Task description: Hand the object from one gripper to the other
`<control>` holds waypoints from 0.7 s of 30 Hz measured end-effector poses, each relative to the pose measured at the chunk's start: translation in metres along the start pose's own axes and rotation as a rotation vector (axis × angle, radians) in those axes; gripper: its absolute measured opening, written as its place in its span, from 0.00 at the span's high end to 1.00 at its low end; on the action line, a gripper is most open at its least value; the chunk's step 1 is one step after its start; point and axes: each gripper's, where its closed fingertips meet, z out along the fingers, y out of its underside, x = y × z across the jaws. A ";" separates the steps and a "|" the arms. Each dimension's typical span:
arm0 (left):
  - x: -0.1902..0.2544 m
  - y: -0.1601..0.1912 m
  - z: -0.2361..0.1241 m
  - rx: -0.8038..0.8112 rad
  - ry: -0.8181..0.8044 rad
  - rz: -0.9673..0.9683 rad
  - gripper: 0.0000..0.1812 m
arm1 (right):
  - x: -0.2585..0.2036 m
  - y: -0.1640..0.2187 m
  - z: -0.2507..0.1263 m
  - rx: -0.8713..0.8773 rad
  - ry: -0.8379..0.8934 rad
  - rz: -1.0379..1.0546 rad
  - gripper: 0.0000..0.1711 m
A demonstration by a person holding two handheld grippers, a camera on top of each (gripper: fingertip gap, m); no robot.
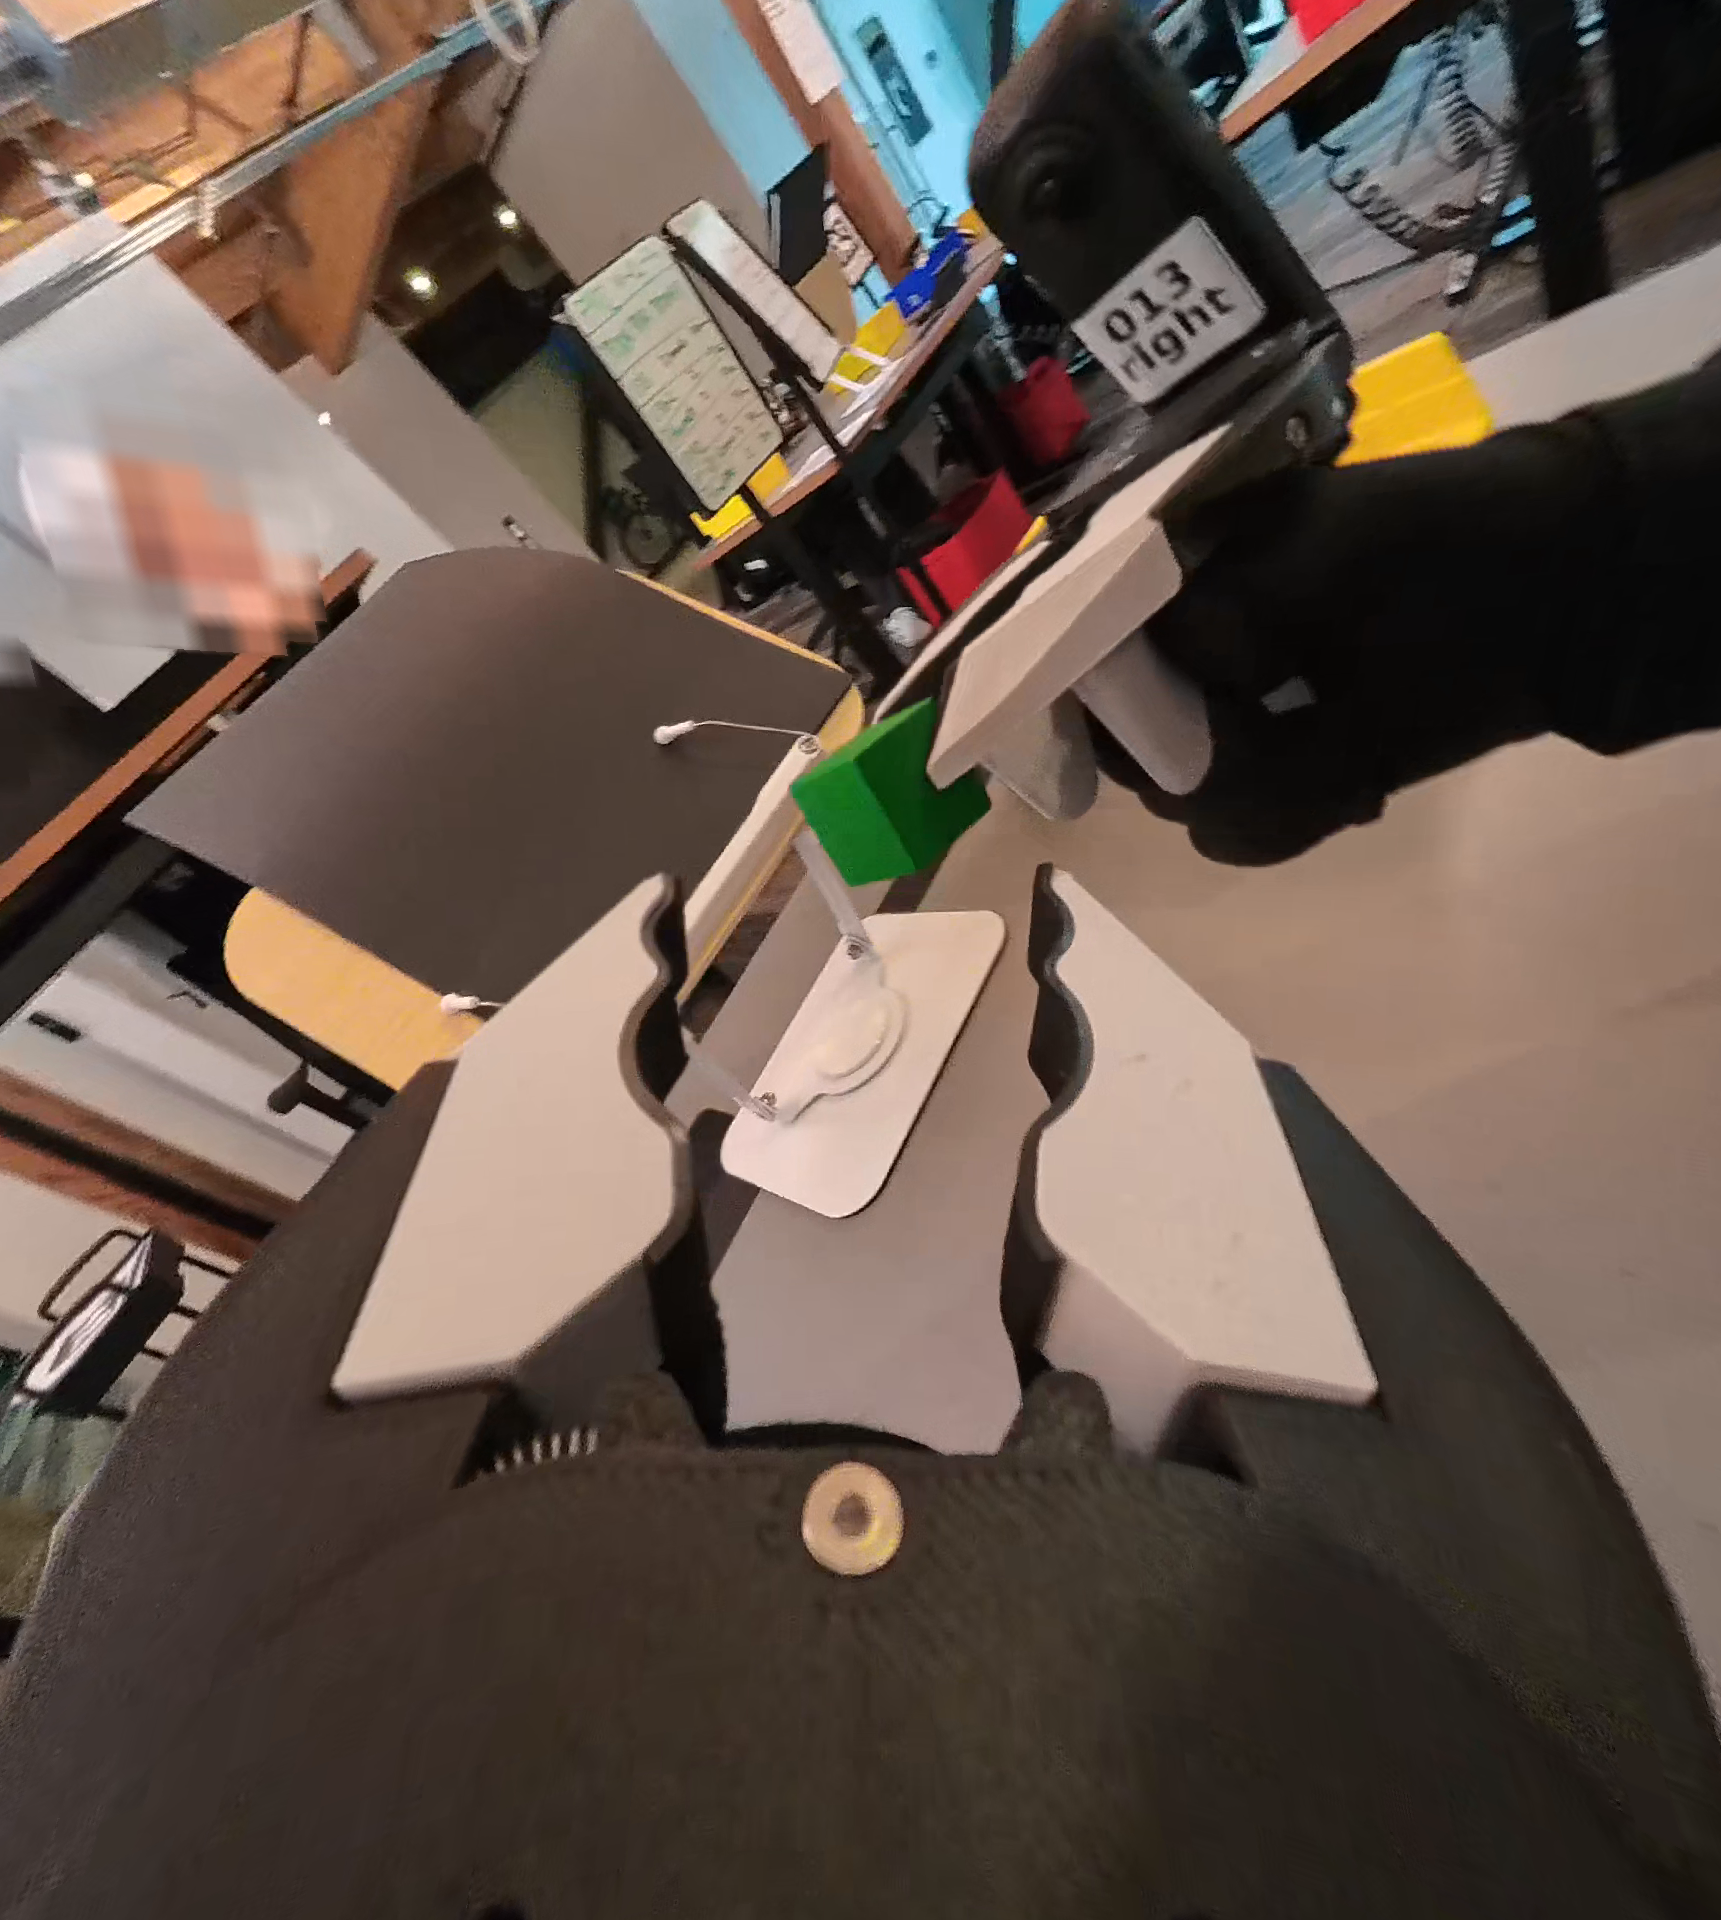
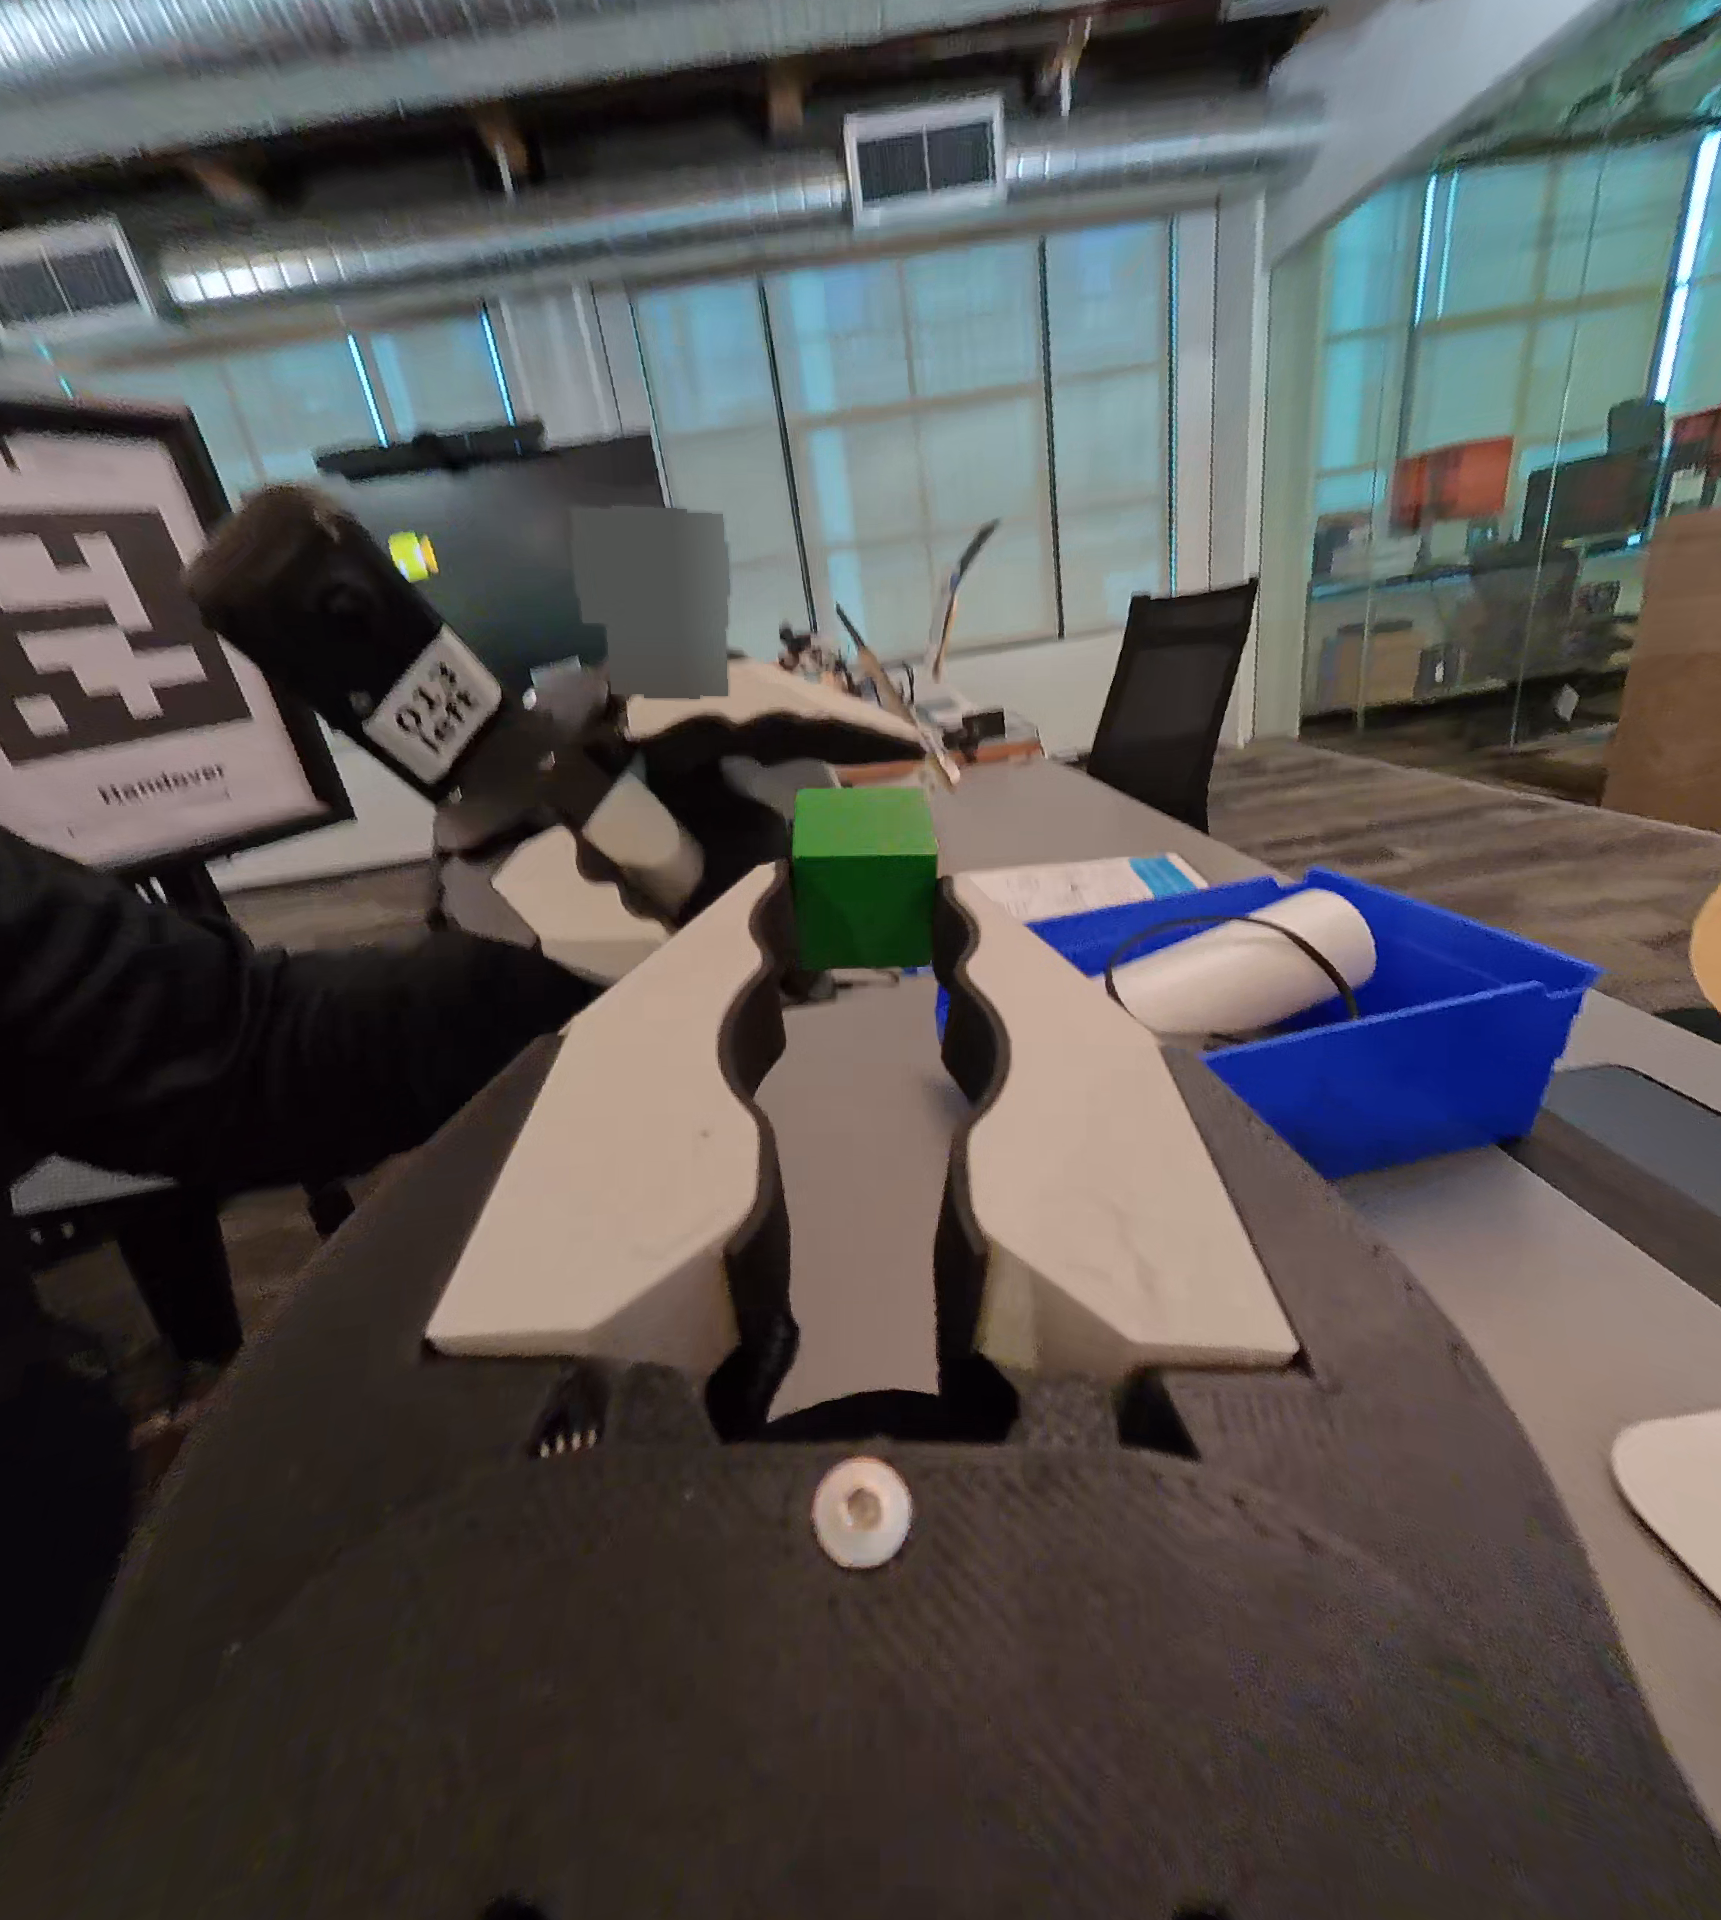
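A green cube [image 2: 864,878] sits pinched between the fingertips of my right gripper [image 2: 861,904], which is shut on it and holds it in the air. In the left wrist view the same cube [image 1: 877,795] shows above and ahead, held by the right gripper [image 1: 923,764] in a black-gloved hand. My left gripper [image 1: 856,899] is open and empty, its fingertips just below the cube and apart from it. In the right wrist view the left gripper [image 2: 617,883] is at the left of the cube, close beside it.
A white plate with a clear stand [image 1: 871,1060] lies on the grey table [image 1: 1458,1039] under the cube. A blue bin [image 2: 1407,1049] with a white device stands at the right. A marker board [image 2: 77,634] stands at the left. A black panel [image 1: 482,727] lies beyond. Left and right tips are no more than a few centimetres apart.
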 end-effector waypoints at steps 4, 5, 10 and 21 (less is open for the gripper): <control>-0.004 0.004 0.005 -0.018 -0.092 0.039 0.64 | 0.000 -0.003 0.006 0.132 -0.024 0.102 0.86; -0.005 0.004 0.005 -0.022 -0.122 0.060 0.64 | -0.001 -0.002 0.009 0.156 -0.040 0.143 0.86; -0.010 -0.001 0.002 -0.043 -0.252 0.227 0.70 | -0.001 -0.003 0.014 0.335 -0.112 0.364 0.86; -0.012 0.004 0.001 -0.103 -0.369 0.425 0.82 | -0.005 0.000 0.024 0.440 -0.172 0.561 0.86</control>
